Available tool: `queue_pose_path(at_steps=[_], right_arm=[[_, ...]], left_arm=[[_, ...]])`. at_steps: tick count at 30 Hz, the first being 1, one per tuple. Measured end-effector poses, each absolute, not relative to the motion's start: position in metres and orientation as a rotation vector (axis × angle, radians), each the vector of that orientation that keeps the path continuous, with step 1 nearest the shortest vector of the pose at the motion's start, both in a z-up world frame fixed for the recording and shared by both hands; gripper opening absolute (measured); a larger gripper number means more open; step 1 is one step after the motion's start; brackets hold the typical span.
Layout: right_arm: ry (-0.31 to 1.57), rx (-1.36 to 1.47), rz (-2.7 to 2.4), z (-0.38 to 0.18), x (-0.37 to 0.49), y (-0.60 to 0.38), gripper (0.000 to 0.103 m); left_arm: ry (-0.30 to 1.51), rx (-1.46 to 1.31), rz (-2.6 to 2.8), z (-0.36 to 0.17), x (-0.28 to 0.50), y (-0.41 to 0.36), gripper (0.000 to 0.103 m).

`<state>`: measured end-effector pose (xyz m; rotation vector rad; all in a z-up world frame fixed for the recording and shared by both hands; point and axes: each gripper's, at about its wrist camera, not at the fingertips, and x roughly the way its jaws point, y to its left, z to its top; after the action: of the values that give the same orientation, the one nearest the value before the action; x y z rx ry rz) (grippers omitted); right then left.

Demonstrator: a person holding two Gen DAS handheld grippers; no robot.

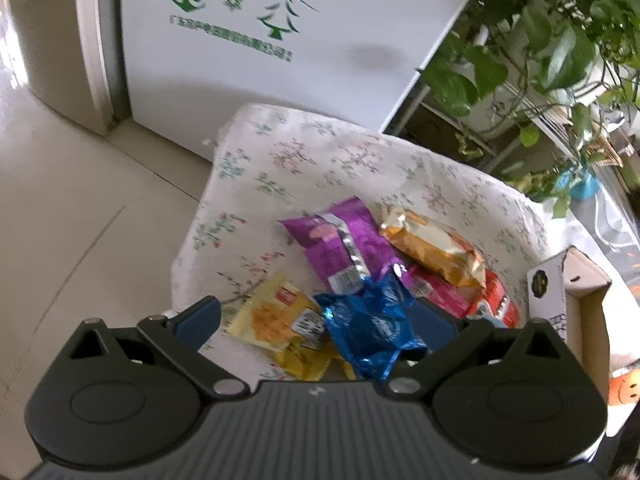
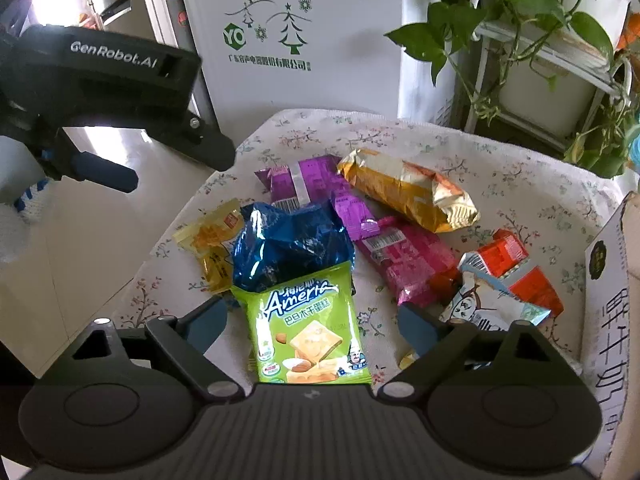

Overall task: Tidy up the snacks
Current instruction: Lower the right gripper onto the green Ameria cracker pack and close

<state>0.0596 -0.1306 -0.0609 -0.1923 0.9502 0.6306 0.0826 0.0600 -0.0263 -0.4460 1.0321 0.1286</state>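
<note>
Several snack packets lie in a heap on a small table with a floral cloth (image 1: 288,160) (image 2: 500,168). My right gripper (image 2: 312,326) is open over a green Ameria packet (image 2: 308,332), which lies between its fingers without touching the pads. Behind it are a blue packet (image 2: 288,240), a yellow one (image 2: 212,236), a purple one (image 2: 304,180), a gold one (image 2: 404,188), a pink one (image 2: 404,260) and a red one (image 2: 516,264). My left gripper (image 1: 316,320) (image 2: 172,168) hangs open above the table's left edge, over the yellow packet (image 1: 272,316) and the blue packet (image 1: 368,324).
An open cardboard box (image 1: 560,292) (image 2: 612,280) stands at the table's right edge. A white cabinet with green tree print (image 1: 280,40) (image 2: 288,40) stands behind the table. Potted plants on a rack (image 1: 540,60) (image 2: 540,40) are at the back right, and tiled floor (image 1: 80,200) is on the left.
</note>
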Motion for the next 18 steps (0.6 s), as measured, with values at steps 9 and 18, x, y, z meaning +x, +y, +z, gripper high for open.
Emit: queue_pose_path(at_steps=[9, 18], right_arm=[[0.977, -0.191, 0.669, -0.077, 0.061, -0.122, 0.075], [1.025, -0.128, 0.67, -0.071, 0.059, -0.136, 0.058]], left_arm=[[1.087, -0.489, 0.083, -0.038, 0.093, 0.043, 0.1], [1.113, -0.516, 0.088, -0.049, 0.099, 0.032, 0.101]])
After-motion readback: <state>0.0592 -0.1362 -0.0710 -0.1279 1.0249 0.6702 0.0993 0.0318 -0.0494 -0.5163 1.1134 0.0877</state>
